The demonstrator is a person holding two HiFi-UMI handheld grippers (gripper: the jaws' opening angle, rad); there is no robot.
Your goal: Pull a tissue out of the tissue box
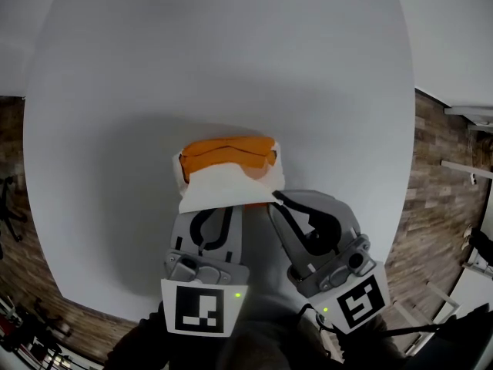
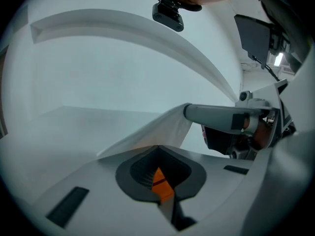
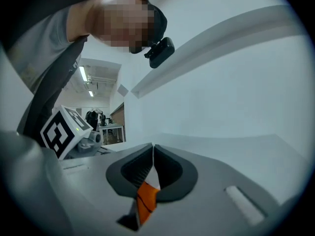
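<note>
White table (image 1: 115, 129): the right gripper (image 3: 153, 146) fingers pinch the tissue (image 1: 223, 187), which hides the clenched left gripper (image 2: 158, 147) fingers overhead.

A white round table (image 1: 231, 68) carries 1 orange tissue box (image 1: 229, 154), toward the person's side of it.
</note>
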